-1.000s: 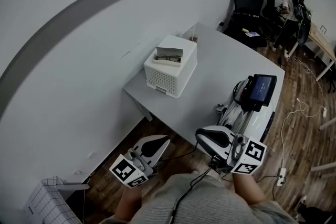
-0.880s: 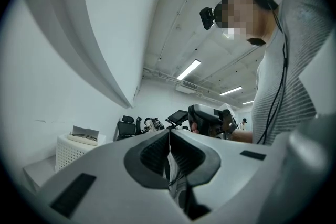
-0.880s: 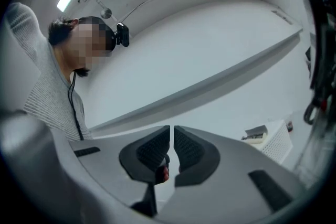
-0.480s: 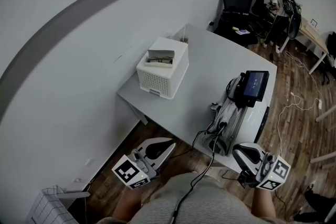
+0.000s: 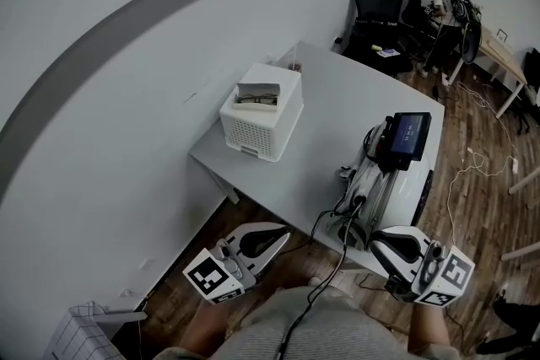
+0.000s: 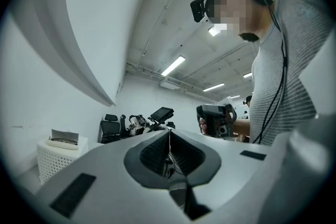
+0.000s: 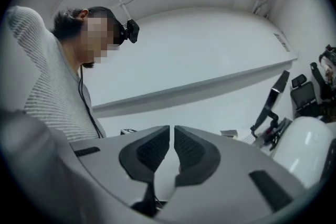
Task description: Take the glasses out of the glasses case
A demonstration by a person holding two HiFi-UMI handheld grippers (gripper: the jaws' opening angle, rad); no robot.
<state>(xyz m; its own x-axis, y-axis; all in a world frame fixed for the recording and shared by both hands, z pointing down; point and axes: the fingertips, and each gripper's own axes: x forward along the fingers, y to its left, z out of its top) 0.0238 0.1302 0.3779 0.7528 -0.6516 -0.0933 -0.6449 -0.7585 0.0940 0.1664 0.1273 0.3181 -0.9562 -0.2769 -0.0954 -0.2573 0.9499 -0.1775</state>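
Note:
An open glasses case [image 5: 257,96] with dark-framed glasses in it lies on top of a white perforated box [image 5: 260,124] at the far left of the grey table [image 5: 337,110]. From the left gripper view the case [image 6: 64,138] shows far off to the left on that box. Both grippers are held low in front of the person, short of the table's near edge and far from the case. My left gripper [image 5: 278,233] [image 6: 169,136] is shut with nothing in it. My right gripper [image 5: 378,239] [image 7: 171,132] has its pads together but for a thin slit, and holds nothing.
A white machine with a dark screen [image 5: 410,137] and trailing cables stands at the table's near right edge, just beyond my right gripper. Black office chairs [image 5: 377,6] and a cluttered desk stand behind the table. A white wire bin [image 5: 78,335] sits on the wooden floor at lower left.
My right gripper has swung to the right and lower in the head view, away from the left one. The left gripper has shifted only slightly. Both jaws stay as they were.

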